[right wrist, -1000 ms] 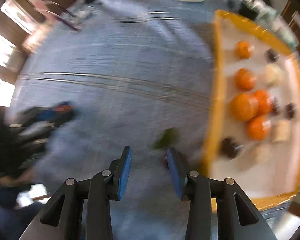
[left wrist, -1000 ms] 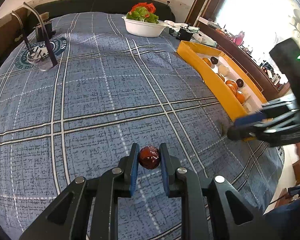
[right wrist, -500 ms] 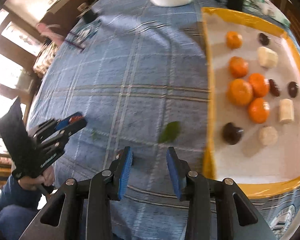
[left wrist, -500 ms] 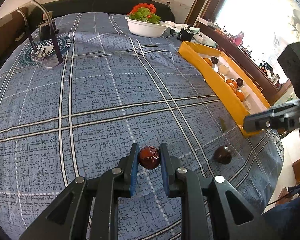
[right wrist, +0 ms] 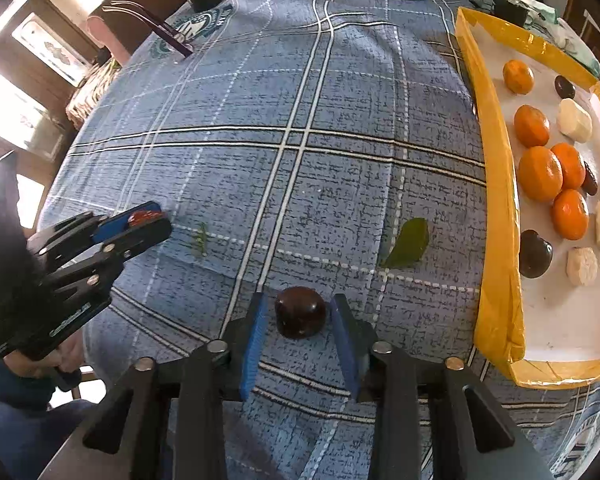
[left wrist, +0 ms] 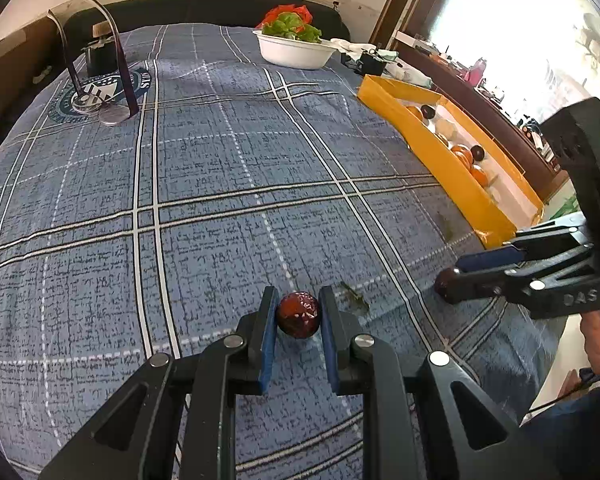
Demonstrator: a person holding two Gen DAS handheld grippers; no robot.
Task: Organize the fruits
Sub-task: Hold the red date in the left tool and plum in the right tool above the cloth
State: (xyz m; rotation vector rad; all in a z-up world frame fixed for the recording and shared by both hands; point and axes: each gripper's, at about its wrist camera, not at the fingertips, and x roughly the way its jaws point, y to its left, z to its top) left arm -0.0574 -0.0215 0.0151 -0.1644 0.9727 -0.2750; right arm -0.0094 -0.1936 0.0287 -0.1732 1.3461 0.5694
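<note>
My left gripper point(left wrist: 298, 312) is shut on a round red-brown fruit point(left wrist: 298, 315) and holds it just above the blue checked cloth. It also shows at the left of the right wrist view, left gripper point(right wrist: 150, 218). My right gripper point(right wrist: 296, 316) points steeply down over a dark, nearly black fruit point(right wrist: 300, 312) that lies on the cloth. Its jaws are closing, with the fruit between the blue pads and thin gaps on both sides. A yellow tray point(right wrist: 496, 200) to the right holds several oranges point(right wrist: 540, 174), dark fruits and white pieces.
A green leaf point(right wrist: 406, 244) lies between the dark fruit and the tray. A smaller leaf scrap point(left wrist: 354, 300) sits by my left fingers. A white bowl of greens point(left wrist: 296, 54) stands at the far end, and dark curved stands point(left wrist: 100, 60) at far left.
My right gripper has come down and back from beside the tray onto the dark fruit, and its jaws have narrowed around it. My left gripper has kept still with its fruit.
</note>
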